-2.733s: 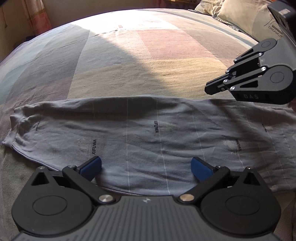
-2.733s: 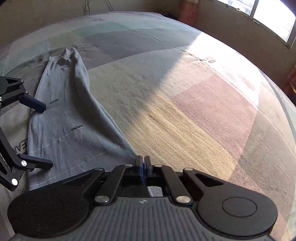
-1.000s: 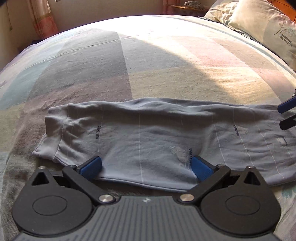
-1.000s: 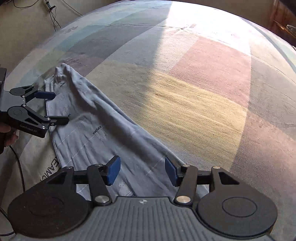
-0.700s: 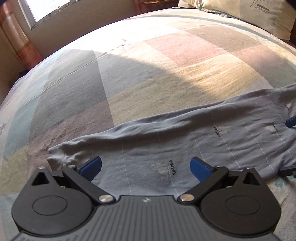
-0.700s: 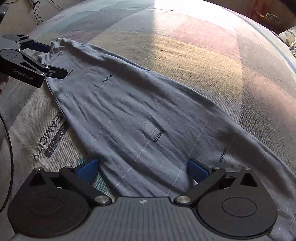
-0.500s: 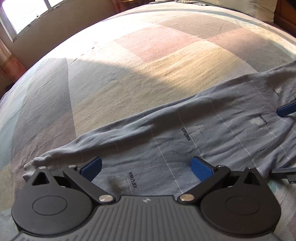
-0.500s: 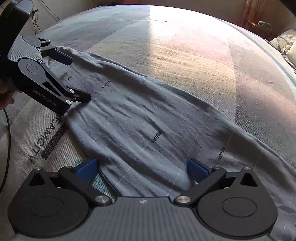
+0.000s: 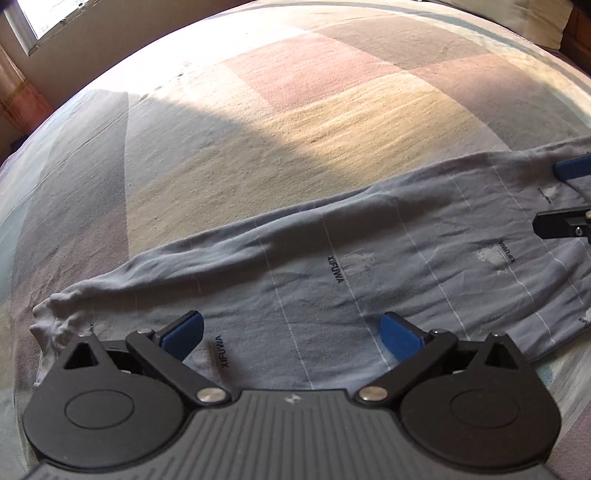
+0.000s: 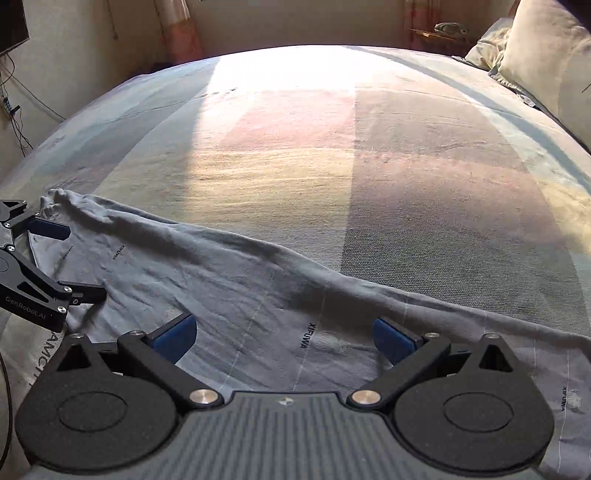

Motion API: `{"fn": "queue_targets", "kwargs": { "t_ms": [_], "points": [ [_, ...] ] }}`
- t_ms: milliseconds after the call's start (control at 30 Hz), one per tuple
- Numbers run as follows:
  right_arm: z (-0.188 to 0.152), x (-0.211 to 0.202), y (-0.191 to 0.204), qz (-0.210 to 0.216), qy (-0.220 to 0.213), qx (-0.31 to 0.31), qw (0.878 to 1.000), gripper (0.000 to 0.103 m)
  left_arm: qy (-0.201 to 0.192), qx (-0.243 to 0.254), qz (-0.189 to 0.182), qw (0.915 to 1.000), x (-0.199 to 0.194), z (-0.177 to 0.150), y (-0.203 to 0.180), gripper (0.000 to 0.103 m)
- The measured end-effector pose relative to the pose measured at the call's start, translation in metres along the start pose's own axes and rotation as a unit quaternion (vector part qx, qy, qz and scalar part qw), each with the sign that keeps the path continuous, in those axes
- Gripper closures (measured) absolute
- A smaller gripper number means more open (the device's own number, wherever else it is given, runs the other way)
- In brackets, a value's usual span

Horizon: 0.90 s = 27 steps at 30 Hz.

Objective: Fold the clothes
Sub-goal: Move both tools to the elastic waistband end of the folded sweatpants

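A grey garment [image 9: 369, 236] with thin white lines and small "XIFUWA" prints lies as a long, narrow band across the bed. My left gripper [image 9: 291, 334] hovers open over its near edge towards the bunched left end, with only flat cloth between the blue pads. In the right wrist view the same garment [image 10: 221, 273] runs from far left to near right. My right gripper [image 10: 283, 338] is wide open just above its middle, gripping nothing. Each gripper shows in the other's view: the right gripper [image 9: 565, 197] at the garment's right end, the left gripper [image 10: 70, 260] at its left end.
The patchwork bedspread [image 10: 369, 166] stretches beyond the garment, lit by a sun patch. Pillows [image 10: 546, 62] lie at the far right. A printed cloth [image 10: 40, 365] and a cable [image 10: 5, 369] sit by the near left edge. A window [image 9: 48, 18] is at the far left.
The right gripper's jaws went from partly open to wide open, and it swung round over the garment's middle. The left gripper shifted along the garment towards its bunched end. The garment lies unchanged.
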State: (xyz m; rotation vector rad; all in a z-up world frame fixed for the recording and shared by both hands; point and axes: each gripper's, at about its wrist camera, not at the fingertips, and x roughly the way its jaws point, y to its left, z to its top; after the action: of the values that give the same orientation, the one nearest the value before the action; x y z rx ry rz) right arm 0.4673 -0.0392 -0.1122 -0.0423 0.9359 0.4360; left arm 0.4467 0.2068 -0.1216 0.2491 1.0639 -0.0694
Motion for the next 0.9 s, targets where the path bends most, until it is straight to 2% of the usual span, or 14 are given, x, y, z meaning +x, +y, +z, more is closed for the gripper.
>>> {"fn": "queue_targets", "kwargs": {
  "t_ms": [33,100,200,267,367,467,567,633,733,833,900],
  "points": [
    [0.004,0.009,-0.006,-0.002,0.001,0.005,1.0,0.0,0.001,-0.009,-0.003,1.0,0.001,0.001,0.003,0.0],
    [0.015,0.018,-0.01,-0.013,-0.031,-0.012,0.999,0.0,0.005,-0.02,-0.006,0.9998,0.003,0.002,0.007,0.0],
    [0.032,0.024,-0.019,-0.025,-0.011,-0.021,0.999,0.0,0.018,-0.01,0.014,0.9997,-0.003,0.006,0.004,0.001],
    [0.034,0.008,-0.03,-0.023,-0.006,-0.008,1.0,0.0,0.005,0.012,0.026,0.9996,-0.014,0.008,-0.005,0.003],
    [0.018,-0.033,-0.051,-0.044,-0.016,0.002,0.999,0.0,-0.018,0.04,0.009,0.999,-0.027,0.009,-0.025,0.002],
    [-0.011,-0.063,-0.08,-0.098,-0.01,0.015,0.995,0.0,-0.021,0.062,-0.001,0.9979,-0.024,0.009,-0.046,0.002],
    [-0.038,-0.065,-0.12,-0.153,0.014,0.028,0.988,0.0,-0.016,0.067,-0.01,0.9976,-0.016,0.009,-0.062,0.002],
    [-0.048,-0.055,-0.149,-0.173,0.025,0.041,0.984,0.0,-0.012,0.064,0.0,0.9979,-0.01,0.01,-0.066,0.0],
    [-0.044,-0.05,-0.184,-0.15,-0.007,0.066,0.986,0.0,-0.002,0.068,0.01,0.9976,-0.009,0.015,-0.064,0.0],
    [-0.025,-0.042,-0.197,-0.138,0.016,0.058,0.989,0.0,0.01,0.084,0.035,0.9958,-0.012,0.026,-0.07,0.001],
    [-0.016,-0.043,-0.196,-0.133,0.039,0.05,0.989,0.0,0.0,0.095,0.04,0.9946,-0.021,0.033,-0.08,0.002]
  ]
}}
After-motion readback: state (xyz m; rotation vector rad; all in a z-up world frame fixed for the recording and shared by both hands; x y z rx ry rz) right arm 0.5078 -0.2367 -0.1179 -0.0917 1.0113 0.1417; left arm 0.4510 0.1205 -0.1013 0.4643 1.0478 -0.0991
